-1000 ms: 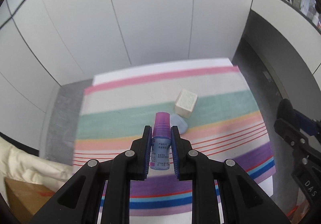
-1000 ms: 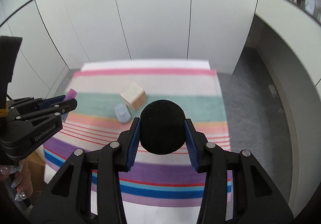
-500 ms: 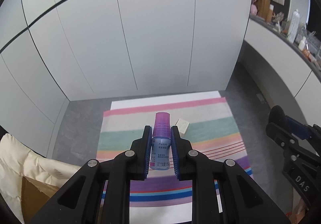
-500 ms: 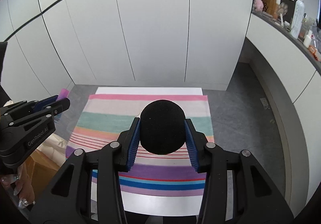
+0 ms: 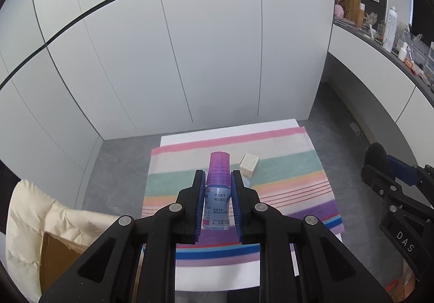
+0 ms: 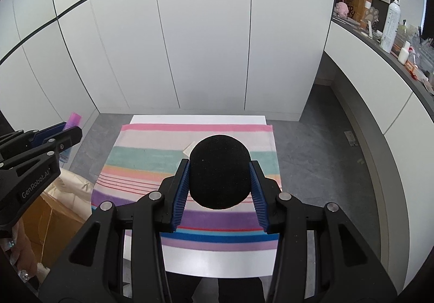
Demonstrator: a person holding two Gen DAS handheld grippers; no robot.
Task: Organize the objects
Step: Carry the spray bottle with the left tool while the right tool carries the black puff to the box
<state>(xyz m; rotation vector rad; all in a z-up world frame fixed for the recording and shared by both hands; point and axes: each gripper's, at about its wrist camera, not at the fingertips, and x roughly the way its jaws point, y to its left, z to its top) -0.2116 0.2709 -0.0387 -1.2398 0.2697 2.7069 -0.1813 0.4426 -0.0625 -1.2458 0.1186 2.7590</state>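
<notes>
The bottle [image 5: 217,191] is showing a translucent purple cap over a pale blue body with a printed label, and it is standing upright between the blue ribbed pads [image 5: 200,202] of the left gripper [image 5: 217,204], which is clamping it by the body while the cap is sticking out above the fingertips. The left gripper is hovering well above the table [image 5: 217,273], looking down over its near edge. The ball [image 6: 219,171] is looking round, matte and black, with a fuzzy foam-like surface, and the right gripper [image 6: 219,189] is squeezing it between its 2 ribbed blue pads [image 6: 181,189], also high over the near edge of the table. Both grippers are black plastic with round metal screws; the left one is sitting at the left edge of the right wrist view, with the bottle's cap poking past its fingers.

On the table, a striped cloth [image 5: 287,189] of pink, beige, teal, orange, purple and blue bands is lying flat, leaving white margins at the near and far edges. A small cream box [image 5: 249,164] is resting on the teal band toward the far edge, and a pale blue thing is lying just beside it, mostly hidden behind the left gripper's right finger. A cream padded jacket [image 5: 35,210] is draping over a cardboard box [image 5: 54,259] left of the table.
</notes>
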